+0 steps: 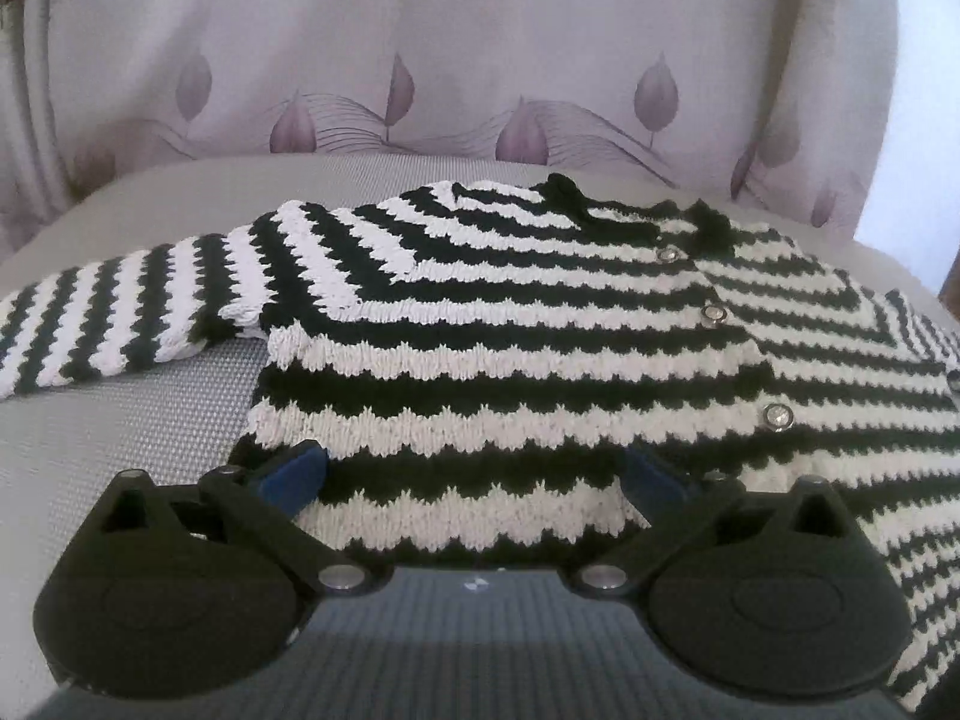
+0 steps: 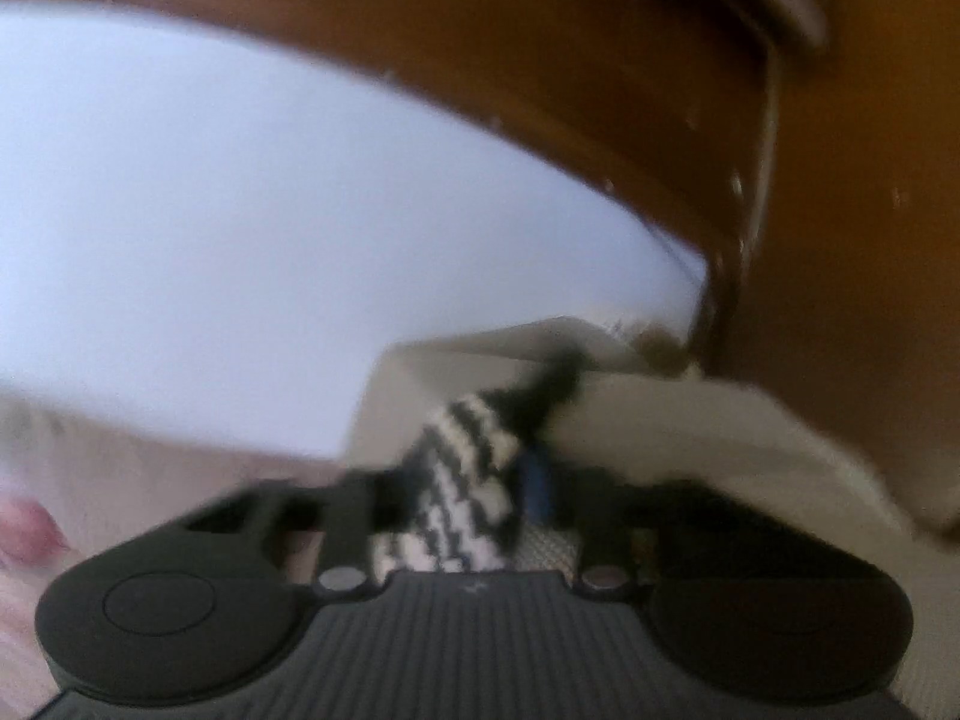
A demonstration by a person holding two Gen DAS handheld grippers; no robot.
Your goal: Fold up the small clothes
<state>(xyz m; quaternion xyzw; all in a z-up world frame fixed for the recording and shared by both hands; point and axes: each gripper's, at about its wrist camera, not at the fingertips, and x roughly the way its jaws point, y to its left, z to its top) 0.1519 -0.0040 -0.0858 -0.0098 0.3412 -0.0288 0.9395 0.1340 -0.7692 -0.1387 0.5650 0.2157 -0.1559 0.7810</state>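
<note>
Striped cardigan (image 1: 540, 324): lies flat, hem nearest me, sleeve off left.
Left gripper (image 1: 474, 468): jaws apart, straddling hem.
Right gripper (image 2: 462, 498): clamped on knit, blurred.

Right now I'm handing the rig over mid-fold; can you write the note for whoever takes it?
Left gripper: open, fingers wide apart at the cardigan's hem, nothing pinched.
Right gripper: shut on a bunched striped part of the cardigan; that view is blurred, so which part is unclear.
Cardigan lies front up and buttoned on the grey mat, one sleeve spread out flat.
Done: no finished fold visible.
Left: fold the sleeves in, then the body.
</note>
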